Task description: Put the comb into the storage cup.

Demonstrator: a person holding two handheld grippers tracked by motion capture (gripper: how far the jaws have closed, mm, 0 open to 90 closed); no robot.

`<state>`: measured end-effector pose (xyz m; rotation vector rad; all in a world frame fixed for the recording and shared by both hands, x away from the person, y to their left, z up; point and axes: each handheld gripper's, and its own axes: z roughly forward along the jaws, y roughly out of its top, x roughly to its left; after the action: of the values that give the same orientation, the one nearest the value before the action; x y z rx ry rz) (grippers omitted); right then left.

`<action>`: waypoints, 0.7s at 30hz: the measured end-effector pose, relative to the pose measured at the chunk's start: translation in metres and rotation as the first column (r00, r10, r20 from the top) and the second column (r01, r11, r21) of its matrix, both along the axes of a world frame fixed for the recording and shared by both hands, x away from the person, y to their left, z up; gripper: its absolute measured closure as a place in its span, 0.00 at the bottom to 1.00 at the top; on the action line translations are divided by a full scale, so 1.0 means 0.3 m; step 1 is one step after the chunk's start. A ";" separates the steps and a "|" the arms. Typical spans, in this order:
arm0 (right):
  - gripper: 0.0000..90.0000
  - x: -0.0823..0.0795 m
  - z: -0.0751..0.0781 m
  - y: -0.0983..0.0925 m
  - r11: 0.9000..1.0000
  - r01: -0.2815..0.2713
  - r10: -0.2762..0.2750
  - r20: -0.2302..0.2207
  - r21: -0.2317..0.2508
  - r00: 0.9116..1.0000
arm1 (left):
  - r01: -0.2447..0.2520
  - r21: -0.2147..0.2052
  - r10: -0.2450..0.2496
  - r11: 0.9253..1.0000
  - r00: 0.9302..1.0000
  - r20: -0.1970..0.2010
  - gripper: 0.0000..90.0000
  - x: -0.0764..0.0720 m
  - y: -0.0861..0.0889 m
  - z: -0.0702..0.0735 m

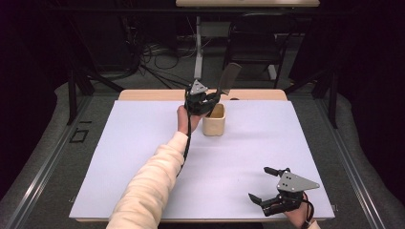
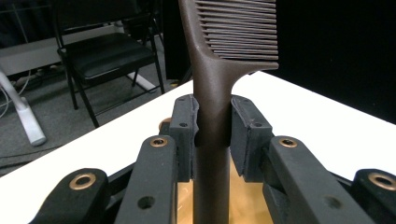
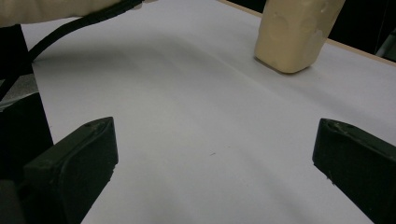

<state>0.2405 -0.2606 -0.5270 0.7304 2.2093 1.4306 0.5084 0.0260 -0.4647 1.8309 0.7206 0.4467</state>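
In the high view my left gripper [image 1: 213, 98] sits at upper centre of the frame, just left of the cup [image 1: 214, 120], which stands on the sheet [image 1: 143, 143] covering the table [image 1: 143, 94]. The comb [image 1: 228, 78] rises from between its jaws, up and to the right, above the cup's rim. In the left gripper view the comb [image 2: 212, 107] stands at the middle of the frame, its handle clamped between my two pads [image 2: 184, 130], its teeth at the upper right, the cup's inside below. My right gripper [image 1: 263, 184] lies at lower right, well apart from the cup, jaws spread over bare sheet. In the right gripper view the cup [image 3: 296, 32] stands at upper right.
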 end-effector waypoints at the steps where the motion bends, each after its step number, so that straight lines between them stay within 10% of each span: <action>1: 0.00 0.000 0.000 0.000 1.000 0.000 0.000 0.000 0.000 1.000 | 0.000 0.004 0.000 1.000 1.000 0.000 0.81 0.000 -0.001 -0.001; 21: 0.00 0.001 0.000 0.000 1.000 0.000 0.000 0.002 -0.002 1.000 | 0.035 0.045 -0.034 0.998 0.999 -0.027 0.81 0.005 -0.003 -0.027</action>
<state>0.2407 -0.2607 -0.5270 0.7277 2.2089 1.4277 0.5097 0.0251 -0.4729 1.8918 0.7012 0.4201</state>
